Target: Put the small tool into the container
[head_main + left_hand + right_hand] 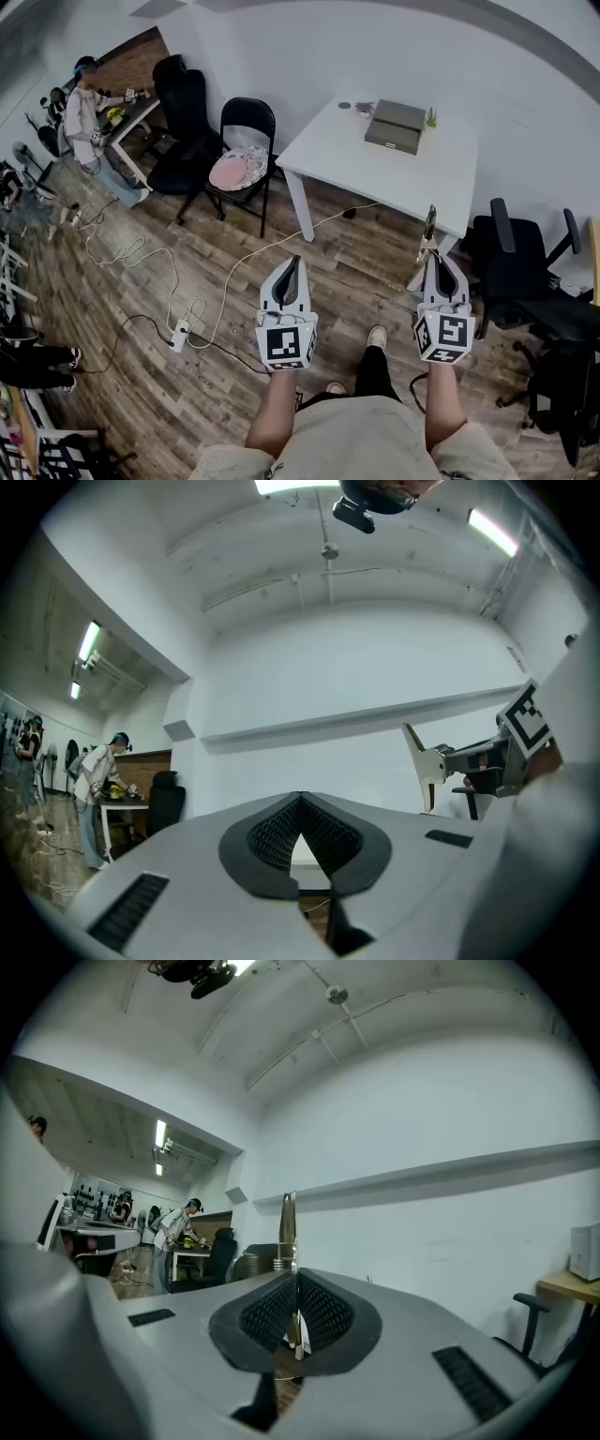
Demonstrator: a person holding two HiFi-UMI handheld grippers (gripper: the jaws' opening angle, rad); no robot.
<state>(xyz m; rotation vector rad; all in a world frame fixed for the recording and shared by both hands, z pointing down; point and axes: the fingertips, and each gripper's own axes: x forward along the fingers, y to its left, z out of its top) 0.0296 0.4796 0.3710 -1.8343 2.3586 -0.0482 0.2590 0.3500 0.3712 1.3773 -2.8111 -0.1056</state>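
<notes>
My right gripper point(437, 259) is shut on a thin metal tool point(430, 226) that sticks out beyond its tips. In the right gripper view the tool point(288, 1227) stands upright, pinched between the black pads point(319, 1312). My left gripper point(294, 261) is shut with nothing in it, its tips meeting in the left gripper view point(300, 799). That view also shows the tool point(413, 749) off to the right. A grey box-like container point(395, 126) sits on the white table point(347, 164), well ahead of both grippers. Both grippers hang over the wooden floor, short of the table.
A black chair holding a pink cushion point(230, 172) stands left of the table. A black office chair point(525, 272) is at the right. White cables and a power strip point(178, 333) lie on the floor at the left. A person point(84, 112) works at a far desk.
</notes>
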